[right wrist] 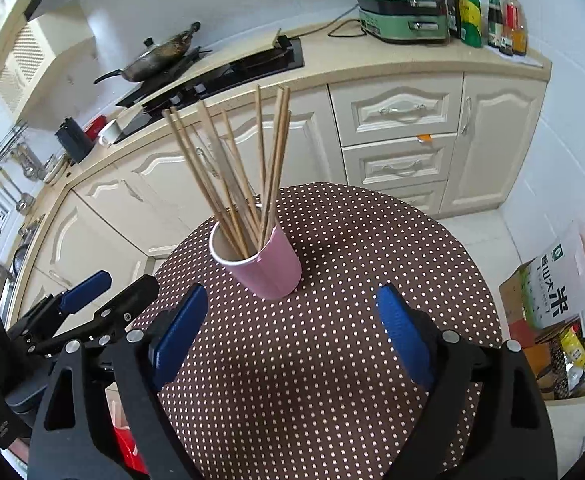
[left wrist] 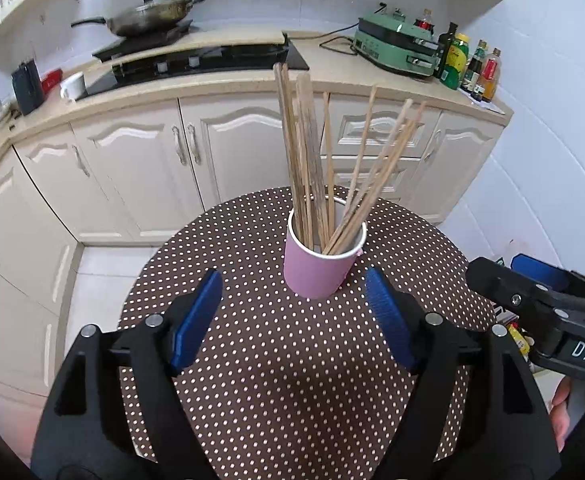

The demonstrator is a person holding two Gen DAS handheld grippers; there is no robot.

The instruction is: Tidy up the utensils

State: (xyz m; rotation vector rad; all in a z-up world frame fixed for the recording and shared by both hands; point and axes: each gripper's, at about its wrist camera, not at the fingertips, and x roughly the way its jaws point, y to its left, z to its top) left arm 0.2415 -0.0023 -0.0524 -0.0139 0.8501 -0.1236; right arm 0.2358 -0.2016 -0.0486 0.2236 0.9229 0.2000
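A pink paper cup (left wrist: 316,270) stands upright on the round brown polka-dot table (left wrist: 292,380), and several wooden chopsticks (left wrist: 312,168) lean out of it in all directions. My left gripper (left wrist: 292,300) hovers just in front of the cup, open, nothing between its blue pads. In the right wrist view the same cup (right wrist: 268,270) and chopsticks (right wrist: 244,176) sit ahead and slightly left of my right gripper (right wrist: 292,312), which is open and holds nothing. The right gripper (left wrist: 540,292) shows at the right edge of the left wrist view, and the left gripper (right wrist: 104,292) at the left edge of the right wrist view.
Cream kitchen cabinets (left wrist: 212,152) and a counter run behind the table, with a hob and a wok (left wrist: 148,20), a white mug (left wrist: 73,86), a green appliance (left wrist: 396,44) and several bottles (left wrist: 468,64). A cardboard box and a rice bag (right wrist: 548,292) sit on the floor right of the table.
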